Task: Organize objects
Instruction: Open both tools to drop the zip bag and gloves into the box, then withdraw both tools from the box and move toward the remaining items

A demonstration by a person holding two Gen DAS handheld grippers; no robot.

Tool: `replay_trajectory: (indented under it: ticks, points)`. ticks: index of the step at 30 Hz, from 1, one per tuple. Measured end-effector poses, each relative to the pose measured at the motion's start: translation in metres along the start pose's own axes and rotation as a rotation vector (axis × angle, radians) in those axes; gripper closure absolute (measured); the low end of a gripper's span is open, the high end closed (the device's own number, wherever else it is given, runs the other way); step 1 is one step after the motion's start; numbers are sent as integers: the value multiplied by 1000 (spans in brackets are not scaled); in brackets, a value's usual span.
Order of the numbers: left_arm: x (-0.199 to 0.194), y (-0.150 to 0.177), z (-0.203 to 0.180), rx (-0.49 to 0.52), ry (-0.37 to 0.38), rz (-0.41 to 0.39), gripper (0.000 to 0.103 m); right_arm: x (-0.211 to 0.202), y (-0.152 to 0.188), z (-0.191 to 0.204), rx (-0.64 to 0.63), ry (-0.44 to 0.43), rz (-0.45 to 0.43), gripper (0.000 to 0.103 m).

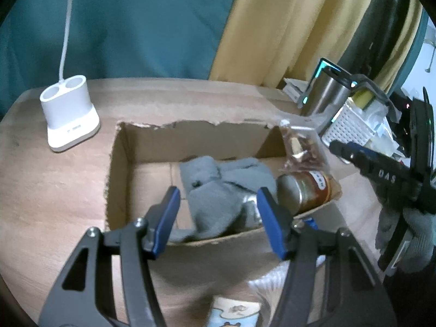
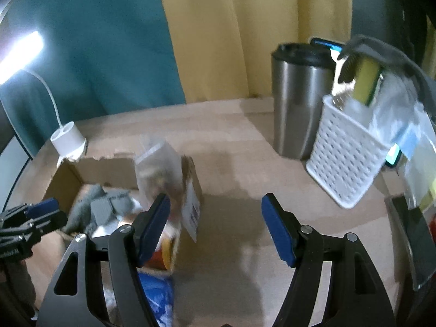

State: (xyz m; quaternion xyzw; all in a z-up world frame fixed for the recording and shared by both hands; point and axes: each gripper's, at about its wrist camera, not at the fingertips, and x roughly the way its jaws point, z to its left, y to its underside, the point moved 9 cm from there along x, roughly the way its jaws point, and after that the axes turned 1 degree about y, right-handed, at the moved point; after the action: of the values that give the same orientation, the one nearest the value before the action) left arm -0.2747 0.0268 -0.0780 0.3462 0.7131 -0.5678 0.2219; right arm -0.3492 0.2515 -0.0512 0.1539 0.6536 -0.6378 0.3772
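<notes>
Both the left gripper [image 1: 218, 218] and right gripper [image 2: 215, 226] gaped wide and empty; the blurred snack bag [image 2: 158, 169], apparently leaning just beyond the right gripper's left finger, might topple from the cardboard box [image 1: 120, 163].

Box [image 1: 120, 163] on bench [image 1: 54, 190]. Sock [image 1: 218, 190], jar [image 1: 305, 190], bag [image 1: 299, 147] in box. Lamp base [image 1: 69, 114] left behind box. Cup [image 2: 297, 103], basket [image 2: 346, 160] right.

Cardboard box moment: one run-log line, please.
left gripper: open, over cardboard box | right gripper: open, empty | box: grey cloth, jar, clear bag
</notes>
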Motion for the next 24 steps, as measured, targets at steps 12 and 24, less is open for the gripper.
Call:
replay_trajectory:
  ticks: [12,24]
  points:
    - [10,-5,21,-36,-8,7,43,30,-44,6,-3,-3,2,30]
    - [2,-2,26,-40,8,-7,43,34,-22,49,-94,-30,49,30]
